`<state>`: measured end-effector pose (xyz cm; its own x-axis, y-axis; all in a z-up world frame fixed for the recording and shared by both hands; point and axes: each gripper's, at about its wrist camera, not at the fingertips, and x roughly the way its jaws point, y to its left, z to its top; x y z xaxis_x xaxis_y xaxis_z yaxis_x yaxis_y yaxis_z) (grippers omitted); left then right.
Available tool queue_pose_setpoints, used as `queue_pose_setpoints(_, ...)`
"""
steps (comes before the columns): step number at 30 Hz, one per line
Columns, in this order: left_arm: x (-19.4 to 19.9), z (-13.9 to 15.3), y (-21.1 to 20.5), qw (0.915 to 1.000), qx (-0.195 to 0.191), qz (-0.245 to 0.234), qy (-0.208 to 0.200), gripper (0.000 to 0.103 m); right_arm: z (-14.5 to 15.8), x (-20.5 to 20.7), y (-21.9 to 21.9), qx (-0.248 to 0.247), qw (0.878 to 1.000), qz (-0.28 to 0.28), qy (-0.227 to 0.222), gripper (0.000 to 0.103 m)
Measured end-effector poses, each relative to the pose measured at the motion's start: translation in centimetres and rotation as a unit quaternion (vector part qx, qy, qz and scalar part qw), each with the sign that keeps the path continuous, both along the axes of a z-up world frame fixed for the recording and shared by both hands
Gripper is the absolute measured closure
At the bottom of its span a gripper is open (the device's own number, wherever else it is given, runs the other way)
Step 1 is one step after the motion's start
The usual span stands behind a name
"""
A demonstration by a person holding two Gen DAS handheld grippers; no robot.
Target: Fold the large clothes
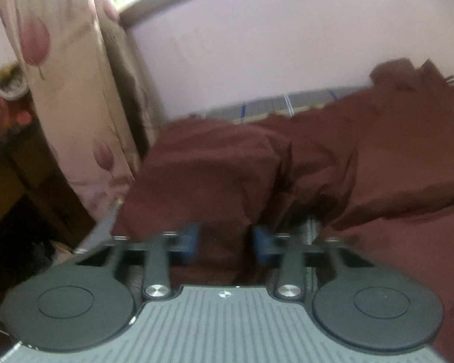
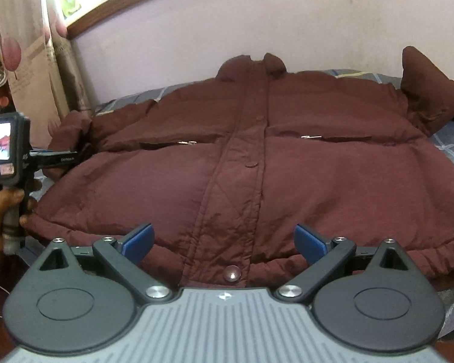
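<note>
maroon padded jacket [image 2: 242, 157] spread front-up on checked bed [image 2: 452, 142], left sleeve [image 1: 205, 163] pinched between narrowed fingers of left gripper [image 1: 226, 240]; right gripper [image 2: 224, 239] fingers spread wide, holding nothing, at the hem.

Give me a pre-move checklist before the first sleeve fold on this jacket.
1. Maroon jacket lies flat, front up, closed: ok.
2. Left gripper has sleeve fabric between its jaws: ok, though the blur hides how firm the hold is.
3. Right gripper free, jaws wide open above the hem: ok.
4. Far sleeve laid flat: not ok, it sticks up.
5. Bed space around the jacket: cannot tell.
</note>
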<state>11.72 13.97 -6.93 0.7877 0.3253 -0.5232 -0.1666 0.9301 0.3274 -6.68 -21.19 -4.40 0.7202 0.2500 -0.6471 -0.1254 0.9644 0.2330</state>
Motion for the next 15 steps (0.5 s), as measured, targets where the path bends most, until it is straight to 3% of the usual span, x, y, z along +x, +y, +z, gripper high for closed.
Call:
queue_pose_setpoints(1, 0.2, -0.1, 0.7, 0.9999, -0.009, 0.011, -0.001, 0.091, -0.1, 0.2, 0.1, -0.002, 1.000, 0.001, 0.003, 0.004)
queue_pose_setpoints(4, -0.3, 1.2, 3.0, 0.9971, -0.020, 0.064, -0.035, 0.091, -0.1, 0.7, 0.3, -0.004, 1.000, 0.001, 0.008, 0.004)
queue_pose_setpoints(6, -1.0, 3.1, 4.9, 0.9909, -0.006, 0.111, -0.075, 0.091, -0.1, 0.9, 0.5, -0.006, 1.000, 0.001, 0.009, 0.004)
queue_pose_setpoints(10, -1.6, 6.7, 11.2, 0.9661, 0.010, 0.226, -0.124, 0.091, -0.3, 1.4, 0.9, -0.004, 1.000, 0.007, 0.012, 0.004)
queue_pose_setpoints(13, -2.1, 8.0, 15.3, 0.9509, 0.015, 0.284, -0.122, 0.090, -0.4, 1.4, 1.1, -0.001, 1.000, 0.014, 0.012, 0.004)
queue_pose_setpoints(15, -3.3, 8.3, 16.0, 0.9478, 0.030, 0.291, -0.128, 0.087, -0.3, 1.3, 1.0, 0.005, 1.000, 0.016, 0.007, 0.004)
